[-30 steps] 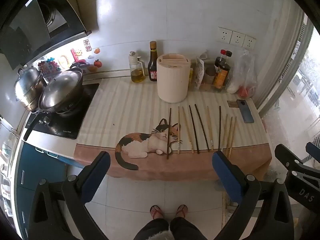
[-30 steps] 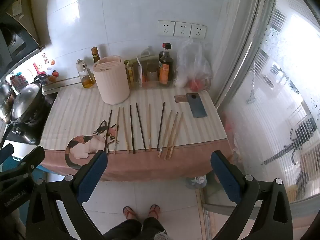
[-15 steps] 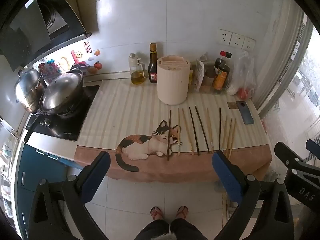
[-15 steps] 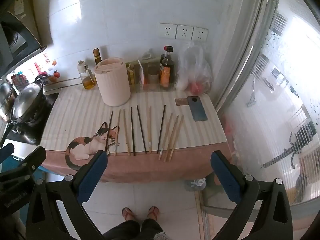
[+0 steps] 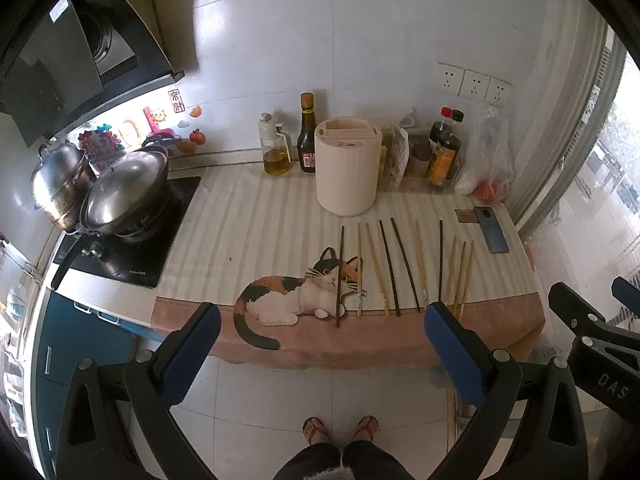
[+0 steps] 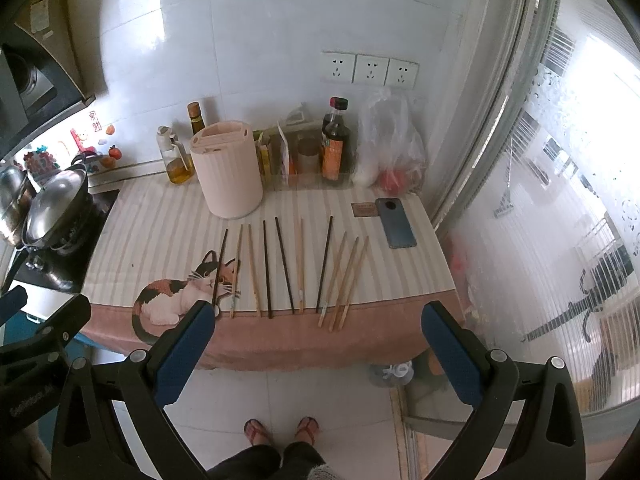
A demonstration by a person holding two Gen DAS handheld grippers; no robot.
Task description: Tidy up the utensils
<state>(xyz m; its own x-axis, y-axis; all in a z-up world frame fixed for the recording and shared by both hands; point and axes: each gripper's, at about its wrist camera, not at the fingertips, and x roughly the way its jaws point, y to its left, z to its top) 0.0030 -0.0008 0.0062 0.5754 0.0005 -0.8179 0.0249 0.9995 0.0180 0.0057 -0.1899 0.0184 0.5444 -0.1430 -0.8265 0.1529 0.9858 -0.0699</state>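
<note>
Both grippers hang back from the counter, well short of the work. The left gripper has its blue-padded jaws spread wide with nothing between them; the right gripper is equally wide and empty. On the striped cat-print cloth a row of dark and pale wooden chopsticks lies side by side, all apart from the tall cream cylindrical utensil holder standing just behind them. By my reading, nothing is sorted yet: every stick waits on the cloth, so the whole job remains.
</note>
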